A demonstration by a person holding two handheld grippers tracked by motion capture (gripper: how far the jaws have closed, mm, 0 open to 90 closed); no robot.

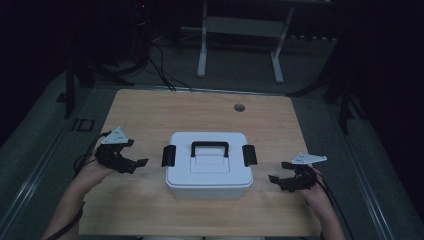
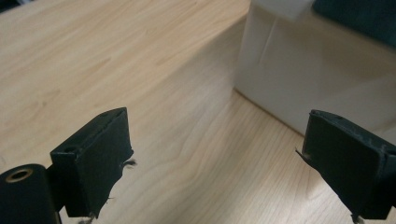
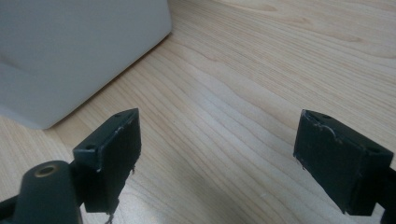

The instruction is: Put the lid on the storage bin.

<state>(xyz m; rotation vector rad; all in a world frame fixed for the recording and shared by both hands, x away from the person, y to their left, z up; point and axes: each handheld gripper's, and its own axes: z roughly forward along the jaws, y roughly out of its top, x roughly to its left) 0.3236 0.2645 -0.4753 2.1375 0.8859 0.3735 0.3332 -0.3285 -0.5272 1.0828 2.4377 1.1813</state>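
Pale wood tabletop point(image 1: 145, 112) stands in a dark room, with the white box point(image 1: 209, 172) at its middle, lid latched by black clasps. Left gripper point(image 1: 141, 164) and right gripper point(image 1: 276, 179) flank the box, each spread wide, holding nothing, apart from its walls. Bare wood lies open behind the box and toward both side edges.

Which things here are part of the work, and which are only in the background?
Part of the work:
white box
its black handle
two side latches
left gripper
right gripper

Only background:
round hole in the table
white frame legs
floor cables
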